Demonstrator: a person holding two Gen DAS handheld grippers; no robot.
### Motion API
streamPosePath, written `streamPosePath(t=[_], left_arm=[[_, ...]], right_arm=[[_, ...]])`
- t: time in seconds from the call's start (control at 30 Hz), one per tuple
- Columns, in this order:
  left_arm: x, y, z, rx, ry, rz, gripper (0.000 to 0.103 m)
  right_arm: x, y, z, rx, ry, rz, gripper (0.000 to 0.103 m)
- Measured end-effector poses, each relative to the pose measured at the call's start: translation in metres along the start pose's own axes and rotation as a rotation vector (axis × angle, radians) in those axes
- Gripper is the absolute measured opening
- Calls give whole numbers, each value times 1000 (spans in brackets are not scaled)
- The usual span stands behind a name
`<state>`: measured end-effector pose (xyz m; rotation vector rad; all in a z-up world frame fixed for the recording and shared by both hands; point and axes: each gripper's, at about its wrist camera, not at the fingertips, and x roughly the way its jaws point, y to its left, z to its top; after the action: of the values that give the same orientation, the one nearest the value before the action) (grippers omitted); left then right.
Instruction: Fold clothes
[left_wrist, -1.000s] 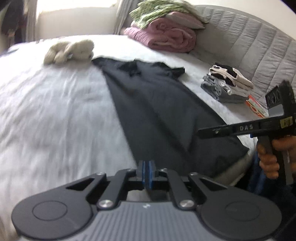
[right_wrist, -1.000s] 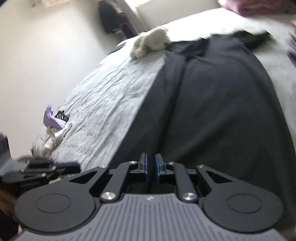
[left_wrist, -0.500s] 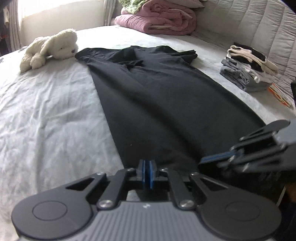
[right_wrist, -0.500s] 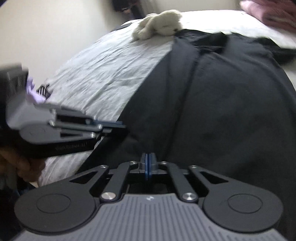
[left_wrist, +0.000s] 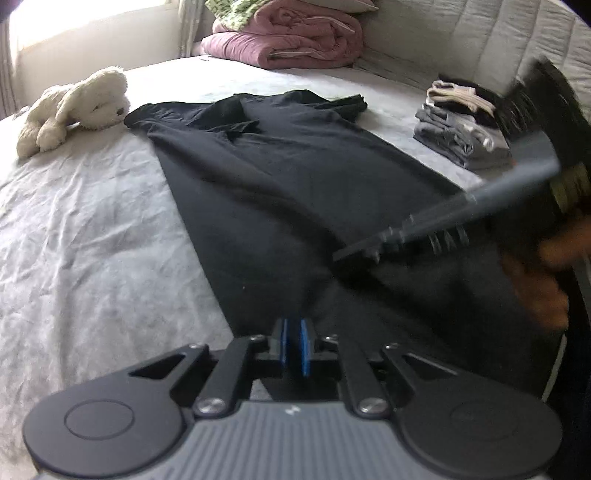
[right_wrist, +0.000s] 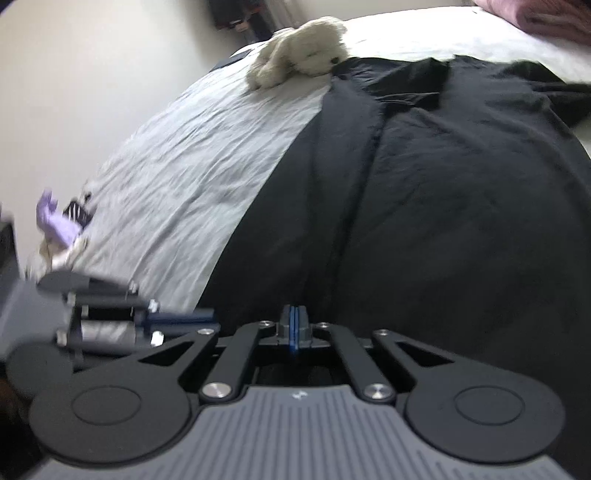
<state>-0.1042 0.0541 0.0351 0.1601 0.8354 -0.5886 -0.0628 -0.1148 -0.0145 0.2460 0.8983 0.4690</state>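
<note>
Layout around the shirt (left_wrist: 295, 192) on the bed (left_wrist: 92, 240)

Toy (left_wrist: 74, 107) at its far-left corner; folded stack (left_wrist: 458, 136) to its right; blankets (left_wrist: 295, 40) behind; perhaps clothes (right_wrist: 59, 229) at left.

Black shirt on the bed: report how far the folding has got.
Done: a stack of folded clothes sits beside the shirt. In hand: the black shirt lies flat with its sides folded in; both tools, left and right, are shut at its near hem. Left: folding it lengthwise and stacking it.
</note>
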Motion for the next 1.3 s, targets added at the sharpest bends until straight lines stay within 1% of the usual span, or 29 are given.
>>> streamPosePath(t=[0.13,0.3,0.33,0.5,0.57,0.67,0.8,0.93,1.1,1.13,1.27,1.3], left_arm=[[0,8,2,-21,5,-25,8],[-1,8,1,-3,4,-31,8],[-1,9,2,-6,4,-33,8],[1,13,4,-27,8,-39,8],[1,13,4,-30,9,-39,8],[2,14,4,-30,10,-43,8],[2,15,5,-27,10,-48,8],[1,15,4,-23,12,-54,8],[2,17,5,-12,18,-70,8],[1,18,5,-10,19,-73,8],[0,23,6,-9,19,-76,9],[-1,25,6,-10,19,-76,9]], right_arm=[[4,-10,13,14,-14,-12,0],[14,-11,31,-7,-23,-43,0],[15,-11,35,-13,-25,-41,2],[30,-14,56,-31,-26,-40,4],[38,-17,66,-41,-25,-53,6],[49,-22,81,-44,-26,-58,4],[63,-27,100,-55,-26,-88,4],[77,-36,119,-49,-31,-113,0],[98,-43,144,-52,-44,-151,0],[99,-43,144,-55,-43,-153,0],[85,-31,123,-95,-33,-136,0],[81,-28,118,-105,-30,-132,2]])
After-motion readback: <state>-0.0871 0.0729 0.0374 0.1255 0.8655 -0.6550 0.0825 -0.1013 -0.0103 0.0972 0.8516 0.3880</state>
